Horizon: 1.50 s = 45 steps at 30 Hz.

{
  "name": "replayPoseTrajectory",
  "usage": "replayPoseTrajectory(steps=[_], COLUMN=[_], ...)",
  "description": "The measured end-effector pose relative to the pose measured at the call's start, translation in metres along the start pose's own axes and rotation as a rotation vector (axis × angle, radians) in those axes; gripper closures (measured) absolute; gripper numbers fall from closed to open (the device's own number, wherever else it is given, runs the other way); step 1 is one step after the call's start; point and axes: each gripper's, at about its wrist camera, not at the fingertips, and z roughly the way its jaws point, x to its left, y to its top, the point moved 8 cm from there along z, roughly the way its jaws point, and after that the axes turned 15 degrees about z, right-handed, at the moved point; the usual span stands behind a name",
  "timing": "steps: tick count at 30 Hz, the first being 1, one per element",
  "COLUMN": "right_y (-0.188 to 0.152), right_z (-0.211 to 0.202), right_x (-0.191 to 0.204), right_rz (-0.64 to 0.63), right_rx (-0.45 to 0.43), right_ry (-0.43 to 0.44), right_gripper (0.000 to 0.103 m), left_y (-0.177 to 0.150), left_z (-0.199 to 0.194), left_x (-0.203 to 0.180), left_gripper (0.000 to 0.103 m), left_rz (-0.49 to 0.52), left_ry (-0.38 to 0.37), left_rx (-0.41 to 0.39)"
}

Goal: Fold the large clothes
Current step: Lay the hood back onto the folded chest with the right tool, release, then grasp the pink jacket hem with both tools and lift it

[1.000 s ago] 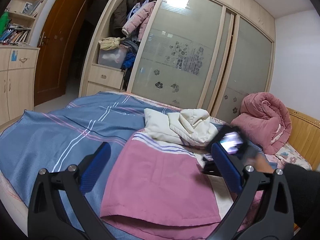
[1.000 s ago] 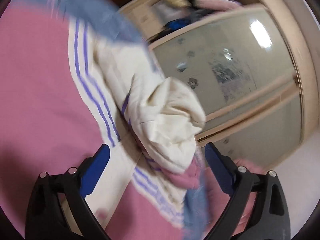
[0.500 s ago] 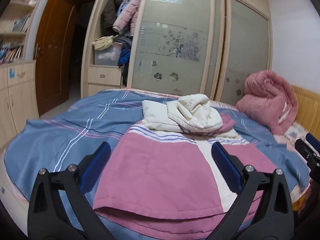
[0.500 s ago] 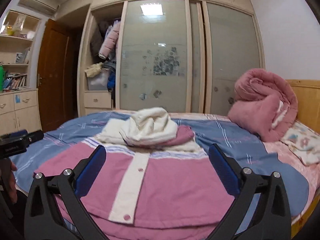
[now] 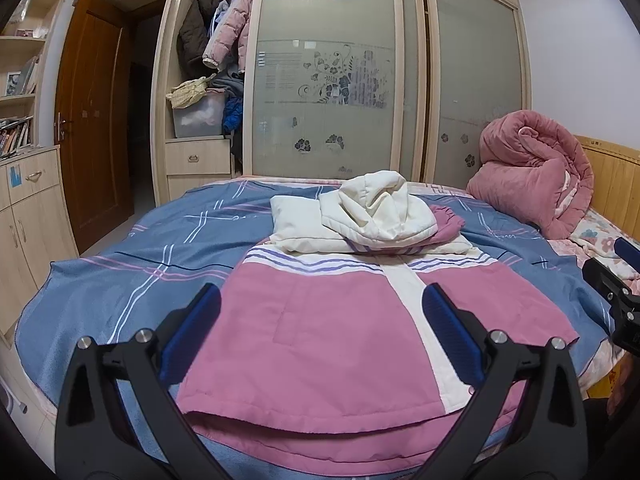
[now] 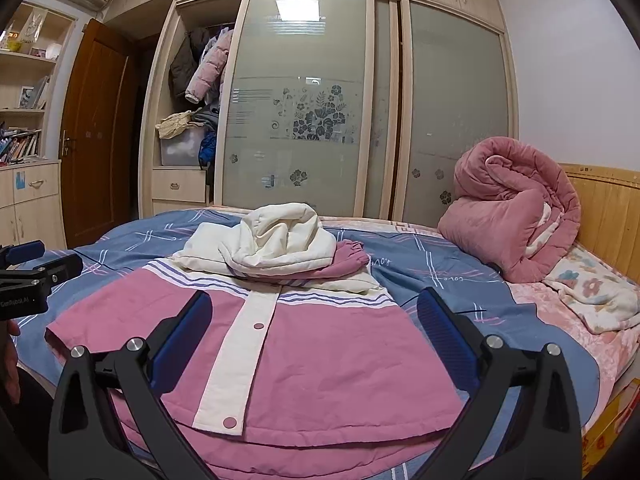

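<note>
Pink-and-cream jacket (image 5: 344, 332) spread flat on the bed (image 5: 120, 280), neither hand-held gripper gripping.

Left hand-held gripper (image 5: 320, 332) spread wide above the near hem, nothing between the blue pads; right hand-held gripper (image 6: 314, 332) just opened to its widest, likewise empty (hovering, apart from the cloth). Cream hood (image 6: 280, 240) bunched at the far end of the jacket, snap placket (image 6: 240, 356) facing up. Rolled pink quilt (image 6: 512, 212) against the headboard. Clear storage bin (image 5: 200, 118) in the open wardrobe, pale fabric inside, a beige garment (image 5: 188, 92) draped over its top.
</note>
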Motion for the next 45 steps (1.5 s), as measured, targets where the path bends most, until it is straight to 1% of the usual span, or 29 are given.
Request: replayPoseTrajectory(steps=[7,16,19,20,21,22,24,25,27,28,29,30,32,34,36,37,39,41,43,45], right_y=[0.001,0.001,0.003,0.003,0.002,-0.001,-0.020,-0.033,-0.072,-0.086,-0.109,-0.129,-0.155,-0.178,-0.192,-0.197,-0.204,-0.210,-0.213,-0.210], right_z=[0.002,0.002,-0.005,-0.010,-0.013,-0.015,-0.014,-0.014,-0.012,-0.011,-0.011,-0.008,-0.004,0.003,0.009,0.011,0.016,0.021,0.026,0.030], right_x=[-0.007,-0.007,-0.008,-0.008,-0.009,-0.008,-0.005,-0.004,-0.003,-0.004,-0.005,-0.008,-0.015,-0.025,-0.031,-0.033,-0.037,-0.038,-0.037,-0.033], right_rz=[0.039,0.031,-0.004,-0.041,-0.075,-0.133,-0.339,-0.443,-0.716,-0.808,-0.942,-1.049,-1.153,-1.218,-1.239,-1.241,-1.236,-1.231,-1.245,-1.242], right_rx=[0.015,0.011,0.004,-0.006,-0.014,-0.018,0.013,0.020,0.001,-0.016,-0.046,-0.061,-0.069,-0.071,-0.060,-0.059,-0.059,-0.056,-0.063,-0.089], right_ry=[0.004,0.005,0.051,0.083,0.096,0.105,0.096,0.082,0.013,-0.008,-0.033,-0.049,-0.061,-0.069,-0.073,-0.073,-0.078,-0.081,-0.087,-0.094], right_gripper=[0.001,0.001,0.001,0.001,0.001,0.001,0.001,0.001,0.001,0.001,0.001,0.001,0.001,0.001,0.001,0.001,0.001,0.001,0.001,0.001], left_y=[0.001,0.000,-0.001,-0.001,-0.002,-0.004,-0.010,-0.016,-0.027,-0.037,-0.047,-0.061,-0.085,-0.107,-0.125,-0.135,-0.141,-0.145,-0.151,-0.158], left_z=[0.002,0.001,-0.004,-0.008,-0.010,-0.013,-0.016,-0.017,-0.016,-0.017,-0.017,-0.017,-0.016,-0.012,-0.007,-0.003,0.001,0.003,0.010,0.016], left_x=[0.000,-0.001,-0.001,0.001,0.002,0.002,0.001,-0.004,-0.015,-0.027,-0.037,-0.047,-0.056,-0.058,-0.056,-0.055,-0.053,-0.055,-0.057,-0.059], left_gripper=[0.002,0.002,0.002,0.002,0.002,0.002,0.002,0.002,0.002,0.002,0.002,0.002,0.002,0.002,0.002,0.002,0.002,0.002,0.002,0.002], left_rz=[-0.001,0.011,0.040,0.058,0.071,0.102,0.175,0.248,0.406,0.547,0.678,0.810,0.980,1.057,1.077,1.099,1.133,1.145,1.170,1.203], left_ry=[-0.002,-0.010,-0.030,-0.047,-0.061,-0.085,-0.120,-0.139,-0.131,-0.102,-0.066,-0.023,0.040,0.055,0.047,0.049,0.080,0.070,0.065,0.070], left_rx=[-0.002,0.001,-0.011,-0.019,-0.022,-0.020,0.004,0.024,0.038,0.029,0.014,-0.006,-0.030,-0.005,0.032,0.064,0.077,0.078,0.103,0.119])
